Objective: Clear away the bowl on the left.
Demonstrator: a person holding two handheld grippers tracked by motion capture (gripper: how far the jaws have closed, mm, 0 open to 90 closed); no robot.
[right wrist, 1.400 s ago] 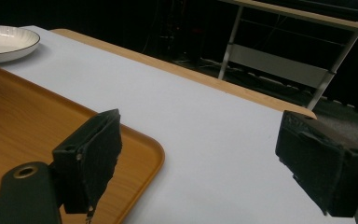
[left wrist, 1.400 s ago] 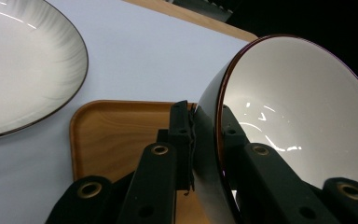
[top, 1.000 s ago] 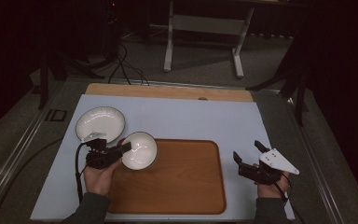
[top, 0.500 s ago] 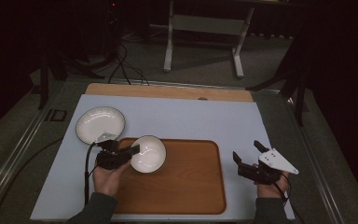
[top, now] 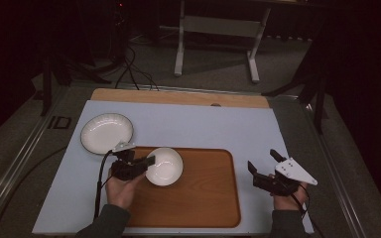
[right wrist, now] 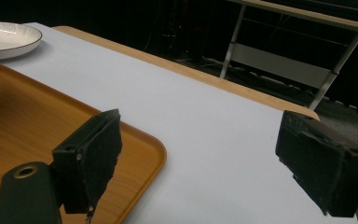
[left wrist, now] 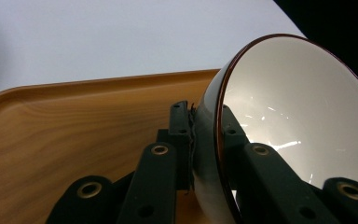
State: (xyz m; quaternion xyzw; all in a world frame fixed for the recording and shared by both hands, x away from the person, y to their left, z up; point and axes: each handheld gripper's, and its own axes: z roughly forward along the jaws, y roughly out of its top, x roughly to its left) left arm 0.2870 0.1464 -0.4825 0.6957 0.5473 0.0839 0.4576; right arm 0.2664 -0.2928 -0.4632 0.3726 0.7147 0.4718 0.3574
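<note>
From the high view, we are carrying a small white bowl (top: pixel 164 166) over the left part of the wooden tray (top: pixel 203 198), our left hand-held gripper (top: pixel 146 162) pinching the bowl's near rim, while the right hand-held gripper (top: pixel 264 162) is waiting with its jaws spread at the tray's right edge, holding nothing. A white plate (top: pixel 106 132) is sitting on the pale surface (top: pixel 203 126) just beyond the tray's far left corner, untouched. Looking along the left hand-held gripper (left wrist: pixel 204 135), we are seeing its two black jaws pressing on either side of the bowl (left wrist: pixel 293 121) wall, one inside and one outside, with the bowl tipped on edge above the tray (left wrist: pixel 74 121) (whether its base is touching the wood we cannot tell from here). Looking along the right hand-held gripper (right wrist: pixel 200 154), we are seeing both pads wide apart with only the bare surface (right wrist: pixel 214 121) between them, the tray (right wrist: pixel 28 112) corner at the left and the plate (right wrist: pixel 7 37) well off in the distance. We are judging the work as partway through: the bowl is reaching the tray but is not yet released, and the plate is likely waiting its turn.
</note>
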